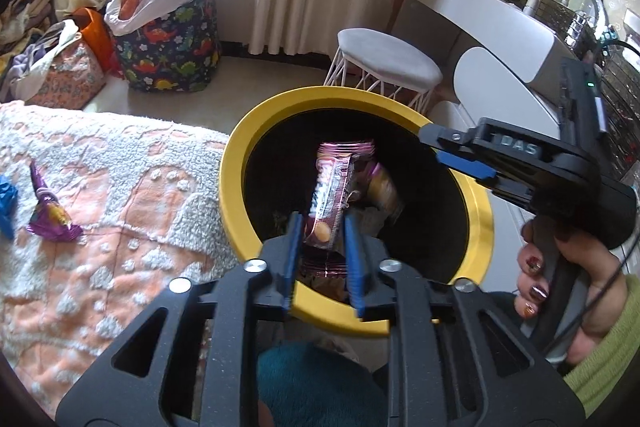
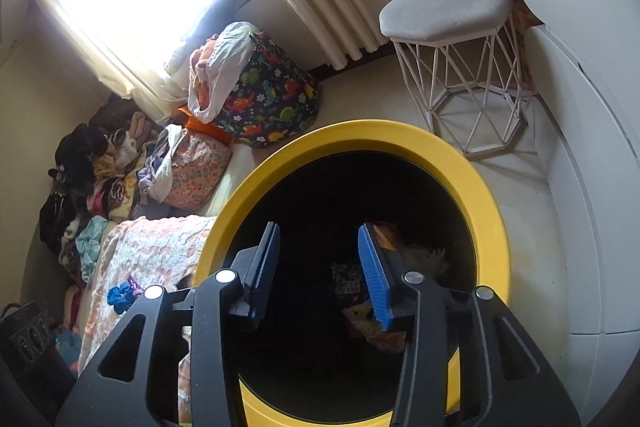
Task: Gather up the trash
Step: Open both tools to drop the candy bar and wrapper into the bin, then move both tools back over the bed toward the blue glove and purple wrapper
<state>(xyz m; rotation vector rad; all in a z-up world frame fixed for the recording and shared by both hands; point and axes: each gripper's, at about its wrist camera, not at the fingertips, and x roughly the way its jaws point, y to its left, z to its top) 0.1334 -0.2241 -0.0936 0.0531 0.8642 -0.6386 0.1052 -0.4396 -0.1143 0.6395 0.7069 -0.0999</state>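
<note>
Trash here is a pink biscuit wrapper (image 1: 326, 199) standing on end between the blue fingers (image 1: 294, 247) of the left gripper (image 1: 320, 223), low in the middle of the left wrist view and right over the dark mouth of the yellow-rimmed bin (image 1: 236, 163). Those fingers are parted only a little; the wrapper is blurred, so whether the pads press on it cannot be told. More wrappers lie in the bin's dark bottom. At the right of that view the right gripper (image 1: 448, 151) reaches in over the bin's far rim, its handle held by a hand (image 1: 576, 275) in a green sleeve (image 1: 608, 339). In the right wrist view that gripper (image 2: 320, 267) hangs over the same bin (image 2: 492, 211) with its fingers (image 2: 374, 275) released, standing apart with nothing between them. Left of the bin lies a peach and white bed blanket (image 1: 120, 203), and at the left edge of the left wrist view a purple wrapper (image 1: 50, 215) and a blue wrapper (image 1: 6, 203) rest on it. Beyond the bin, in the upper half, stand a white wire-legged stool (image 1: 386, 59) and a dinosaur-print laundry bag (image 1: 168, 51) heaped with clothes.
</note>
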